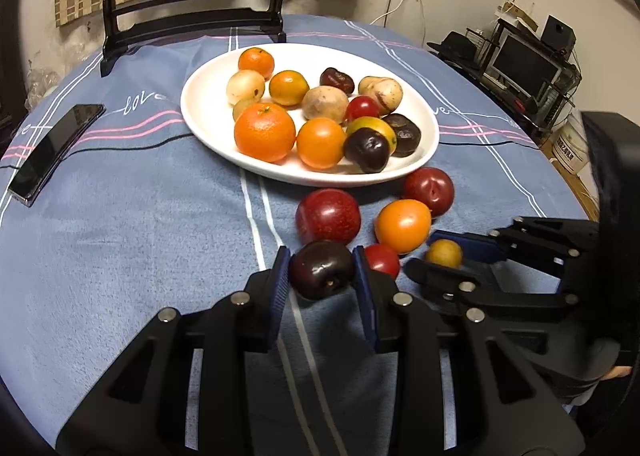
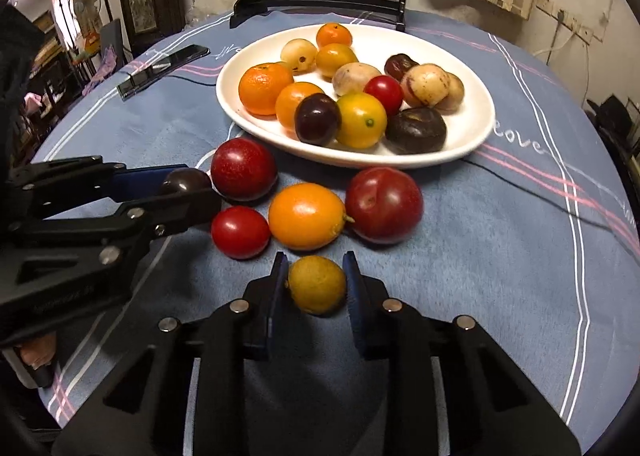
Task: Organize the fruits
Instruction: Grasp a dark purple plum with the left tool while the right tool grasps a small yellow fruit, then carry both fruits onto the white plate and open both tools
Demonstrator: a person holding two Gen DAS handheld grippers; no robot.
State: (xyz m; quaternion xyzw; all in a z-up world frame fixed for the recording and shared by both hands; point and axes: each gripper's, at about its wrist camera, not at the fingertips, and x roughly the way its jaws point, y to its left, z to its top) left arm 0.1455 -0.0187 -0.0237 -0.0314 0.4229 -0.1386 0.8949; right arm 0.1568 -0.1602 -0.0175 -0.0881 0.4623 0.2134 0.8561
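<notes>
left gripper: clamping dark plum, just short of white plate
right gripper: gripping small yellow fruit, near plate
cloth: four fruits sitting loose beside plate

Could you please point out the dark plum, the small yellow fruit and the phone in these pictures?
dark plum [image 1: 321, 269]: left wrist view, middle of its glossy skin between the pads.
small yellow fruit [image 2: 317, 284]: right wrist view, centre of its skin.
phone [image 1: 56, 148]: left wrist view, middle of its dark screen.
</notes>
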